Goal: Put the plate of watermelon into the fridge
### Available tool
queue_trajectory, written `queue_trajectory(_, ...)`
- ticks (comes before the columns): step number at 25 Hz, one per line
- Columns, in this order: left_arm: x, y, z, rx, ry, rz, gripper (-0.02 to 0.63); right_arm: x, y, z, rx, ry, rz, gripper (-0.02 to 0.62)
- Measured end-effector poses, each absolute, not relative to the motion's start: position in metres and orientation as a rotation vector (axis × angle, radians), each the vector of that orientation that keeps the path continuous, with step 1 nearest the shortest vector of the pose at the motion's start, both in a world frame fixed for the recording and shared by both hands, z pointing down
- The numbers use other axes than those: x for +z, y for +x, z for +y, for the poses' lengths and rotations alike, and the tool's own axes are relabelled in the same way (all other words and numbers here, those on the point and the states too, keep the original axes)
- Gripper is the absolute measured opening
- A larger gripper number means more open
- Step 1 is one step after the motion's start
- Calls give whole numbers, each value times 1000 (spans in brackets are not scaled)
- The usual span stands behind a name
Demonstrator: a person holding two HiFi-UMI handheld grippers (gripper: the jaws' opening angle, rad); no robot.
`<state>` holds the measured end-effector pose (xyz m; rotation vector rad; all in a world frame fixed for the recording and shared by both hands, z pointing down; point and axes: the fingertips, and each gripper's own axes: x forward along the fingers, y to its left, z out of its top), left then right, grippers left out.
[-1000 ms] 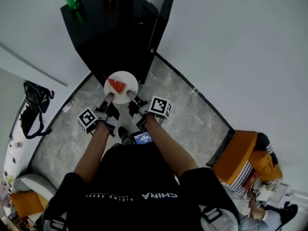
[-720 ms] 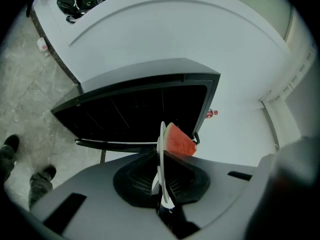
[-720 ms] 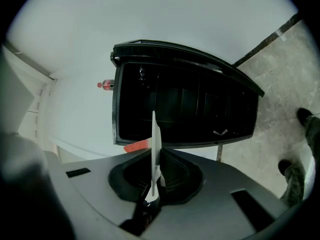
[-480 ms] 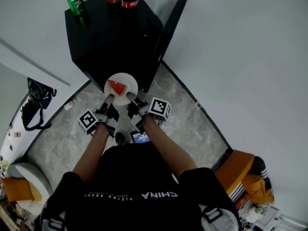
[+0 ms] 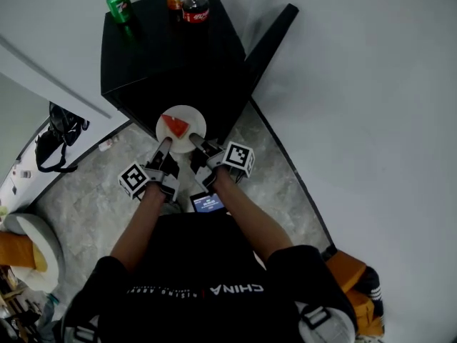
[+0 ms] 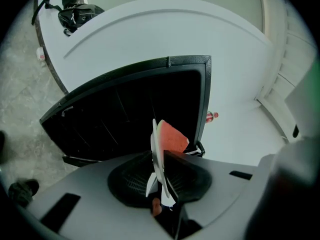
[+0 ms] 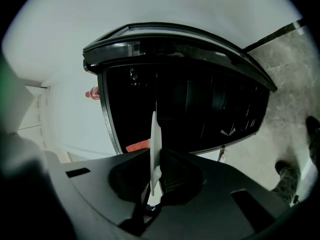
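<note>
Left gripper view: the left gripper (image 6: 159, 157) grips the plate (image 6: 154, 134) by its rim, its jaws having just been opening slightly. The watermelon (image 6: 173, 138) lies past its tips. The right gripper (image 7: 156, 157) clamps the opposite rim. Ahead of both is the dark, open fridge (image 6: 125, 104). Only the head view shows the green can (image 5: 120, 4) on top.
</note>
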<state>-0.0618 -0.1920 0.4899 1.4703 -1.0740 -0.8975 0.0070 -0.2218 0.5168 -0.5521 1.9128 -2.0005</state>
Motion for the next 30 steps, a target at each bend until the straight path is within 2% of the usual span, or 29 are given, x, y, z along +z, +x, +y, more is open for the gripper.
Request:
queue_trajectory(6,500,-64,-196,-852,1464,-1059,61,524,-5,-224,-2003,-578,1909,32)
queue_trajectory(15,507,-82,-209,-823,1381,-1036,35,525,-16,-233,-1961,-683,1891,31)
queue_trajectory(30,507,-84,-216,-893,1335,-1029,35,520,-23,-235,-1947,-660,1906,32)
